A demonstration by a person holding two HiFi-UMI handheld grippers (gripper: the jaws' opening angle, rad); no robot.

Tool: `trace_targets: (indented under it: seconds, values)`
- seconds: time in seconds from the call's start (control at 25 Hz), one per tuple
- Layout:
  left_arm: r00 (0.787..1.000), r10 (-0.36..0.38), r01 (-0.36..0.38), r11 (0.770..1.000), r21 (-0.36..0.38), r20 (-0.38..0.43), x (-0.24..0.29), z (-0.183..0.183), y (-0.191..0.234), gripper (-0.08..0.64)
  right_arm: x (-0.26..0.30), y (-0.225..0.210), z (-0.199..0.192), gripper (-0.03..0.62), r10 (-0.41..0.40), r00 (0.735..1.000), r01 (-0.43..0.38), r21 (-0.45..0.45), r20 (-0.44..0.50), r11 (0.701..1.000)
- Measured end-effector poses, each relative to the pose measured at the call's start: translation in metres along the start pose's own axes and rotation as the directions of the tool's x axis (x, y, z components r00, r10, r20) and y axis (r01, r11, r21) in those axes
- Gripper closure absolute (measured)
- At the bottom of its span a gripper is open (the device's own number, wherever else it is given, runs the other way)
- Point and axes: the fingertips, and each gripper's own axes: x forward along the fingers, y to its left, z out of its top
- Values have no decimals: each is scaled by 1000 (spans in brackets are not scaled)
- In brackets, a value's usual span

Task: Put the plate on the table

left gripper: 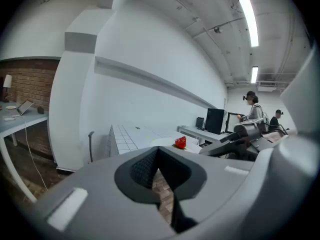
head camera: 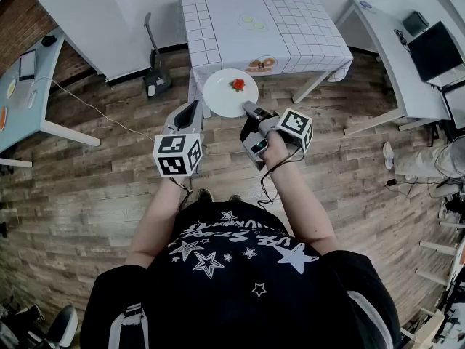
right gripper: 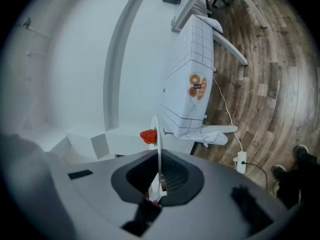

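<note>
The plate (head camera: pixel 221 100), white and carrying a strawberry (head camera: pixel 238 84), was held off the floor at the near edge of the table (head camera: pixel 283 27). From the head view it was hard to say whether it overlapped the checked cloth or stopped just short. The right gripper (head camera: pixel 247 107) pinched its near rim, and the right gripper view showed the plate (right gripper: pixel 158 149) edge-on between the jaws. The left gripper (head camera: pixel 195 106) hung just beside the plate's left rim, its jaws pressed together on nothing.
</note>
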Motion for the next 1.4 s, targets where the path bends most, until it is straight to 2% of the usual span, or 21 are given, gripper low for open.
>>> trace_targets:
  seconds: [0.12,0.28,0.44,0.88,1.0,1.4]
  values:
    - [1000,3,-3,1000,-9,-7,4,-1,4,551,5,1,-6,571,-7,1000,7,-12,-10,1000]
    - [1000,-3,3,999,50,-11,6,2,2,551,5,-2,-6,571,-16,1000,16,-13,-10,1000]
    - [1000,-14,14,1000,20,-16,7,4,6,551,7,0,-7,571,-10,1000,10,-14,-9,1000]
    - [999,-36,36,999,1,-15,7,1,5,551,5,8,-12,571,-12,1000,10,-62,-24,998]
    - [999,-43,43,999,-4,-18,5,-3,7,551,5,9,-11,571,-21,1000,20,-63,-4,998]
    - [999,-50,50,999,7,-10,-13,-3,41,551,17,13,-24,571,-2,999,3,-41,37,999]
